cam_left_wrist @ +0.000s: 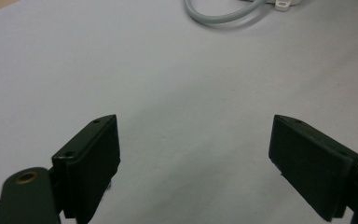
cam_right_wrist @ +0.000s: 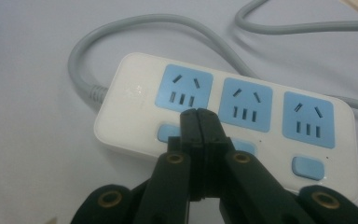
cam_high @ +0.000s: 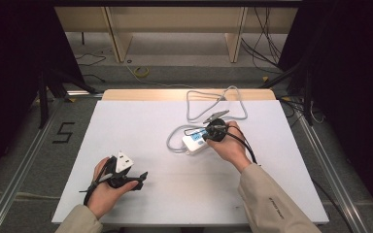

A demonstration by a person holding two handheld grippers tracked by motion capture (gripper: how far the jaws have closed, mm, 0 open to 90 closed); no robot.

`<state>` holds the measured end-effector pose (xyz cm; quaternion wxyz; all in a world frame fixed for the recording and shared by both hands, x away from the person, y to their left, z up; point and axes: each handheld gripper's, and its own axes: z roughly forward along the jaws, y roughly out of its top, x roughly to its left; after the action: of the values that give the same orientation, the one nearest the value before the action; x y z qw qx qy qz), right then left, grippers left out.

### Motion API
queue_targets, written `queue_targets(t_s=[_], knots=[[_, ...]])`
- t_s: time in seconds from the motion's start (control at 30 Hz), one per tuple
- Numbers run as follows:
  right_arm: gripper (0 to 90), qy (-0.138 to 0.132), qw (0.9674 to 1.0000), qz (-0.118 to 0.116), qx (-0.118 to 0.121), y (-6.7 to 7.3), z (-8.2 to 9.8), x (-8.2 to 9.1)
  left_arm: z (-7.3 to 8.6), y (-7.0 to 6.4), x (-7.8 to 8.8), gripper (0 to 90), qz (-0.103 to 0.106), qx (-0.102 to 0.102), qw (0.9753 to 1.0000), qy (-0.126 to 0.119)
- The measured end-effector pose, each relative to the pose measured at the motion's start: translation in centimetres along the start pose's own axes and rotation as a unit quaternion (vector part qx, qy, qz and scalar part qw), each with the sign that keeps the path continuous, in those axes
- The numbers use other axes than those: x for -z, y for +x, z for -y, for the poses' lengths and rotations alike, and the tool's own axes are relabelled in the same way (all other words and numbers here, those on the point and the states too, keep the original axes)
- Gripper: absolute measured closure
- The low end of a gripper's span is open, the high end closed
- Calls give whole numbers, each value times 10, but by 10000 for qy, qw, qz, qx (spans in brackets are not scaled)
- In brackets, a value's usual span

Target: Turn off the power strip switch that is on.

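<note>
A white power strip point(cam_right_wrist: 223, 126) with three blue socket faces and blue switches lies on the white table sheet, right of centre in the high view point(cam_high: 194, 142). Its grey cable point(cam_high: 213, 99) loops toward the table's far edge. My right gripper point(cam_right_wrist: 198, 115) is shut with nothing between its jaws, tips just over the strip between the first two switches; in the high view the right gripper point(cam_high: 212, 130) covers part of the strip. Near the front left, my left gripper point(cam_high: 137, 179) rests in the person's hand, jaws wide open over bare sheet point(cam_left_wrist: 196, 154).
The white sheet point(cam_high: 141, 121) covers the table; a wooden edge point(cam_high: 126, 94) shows at the back. A loop of the cable point(cam_left_wrist: 223, 14) lies far ahead of the left gripper. Metal rails and cables run on the floor at both sides.
</note>
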<state>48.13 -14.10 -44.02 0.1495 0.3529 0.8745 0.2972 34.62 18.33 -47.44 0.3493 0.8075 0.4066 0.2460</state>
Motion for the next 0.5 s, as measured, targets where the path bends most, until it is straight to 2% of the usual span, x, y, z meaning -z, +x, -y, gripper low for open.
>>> queue_targets(t_s=[0.5], knots=[[900, 77, 10000, -41, 47, 3, -6, -7, 0, 0, 0, 161, 6, 0, 10000, -1]])
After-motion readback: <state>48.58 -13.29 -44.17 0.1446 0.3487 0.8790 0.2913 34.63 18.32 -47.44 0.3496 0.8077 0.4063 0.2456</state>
